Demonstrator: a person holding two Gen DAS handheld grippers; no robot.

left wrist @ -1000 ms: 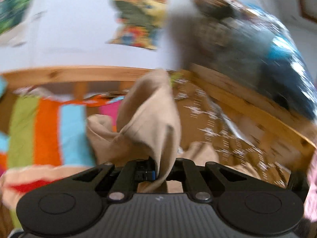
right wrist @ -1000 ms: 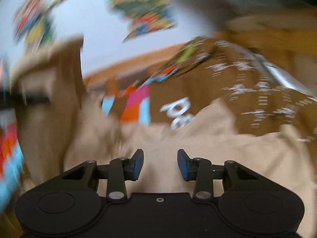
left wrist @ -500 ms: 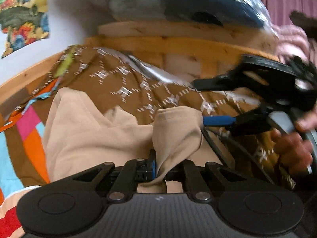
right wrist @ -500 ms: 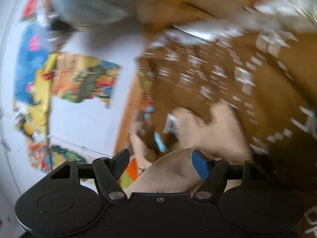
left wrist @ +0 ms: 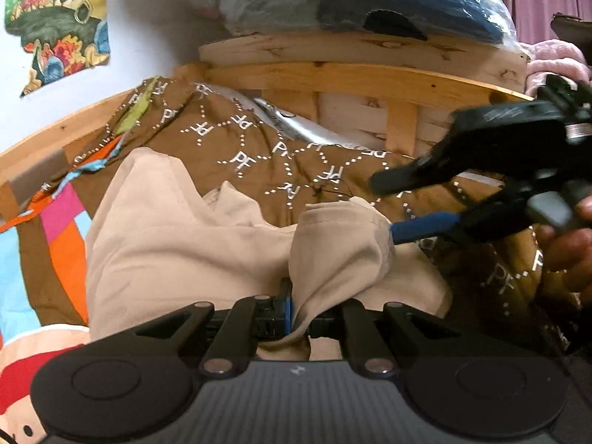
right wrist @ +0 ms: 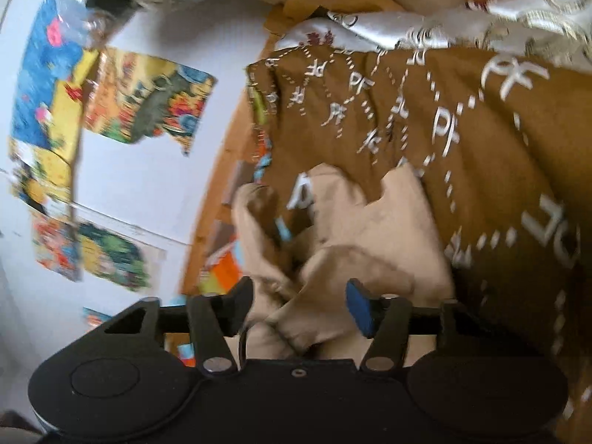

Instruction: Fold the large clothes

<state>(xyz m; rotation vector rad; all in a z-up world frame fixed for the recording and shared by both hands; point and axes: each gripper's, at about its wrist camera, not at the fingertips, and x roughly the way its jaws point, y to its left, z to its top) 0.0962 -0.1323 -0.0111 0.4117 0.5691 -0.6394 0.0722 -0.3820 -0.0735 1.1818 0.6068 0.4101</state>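
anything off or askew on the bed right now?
The beige garment is bunched, not flat: one end is humped up where the left gripper pinches it, and folds bulge between the open right gripper fingers. The brown patterned bedcover beneath is rumpled. No damage or spills visible.

The garment [left wrist: 177, 236] is plain beige, unpatterned. The bedspread [left wrist: 259, 148] beneath it is brown, printed with white dotted lines and white "PF" lettering; its far edge shows silver-white fabric. A second cover [left wrist: 55, 229] carries blocks of orange, pink, light blue and red. The bed frame [left wrist: 351, 74] is pale natural wood. The wall poster [left wrist: 59, 26] is multicoloured: yellow, green, blue, red. Both grippers are black with blue finger pads [right wrist: 357, 307].
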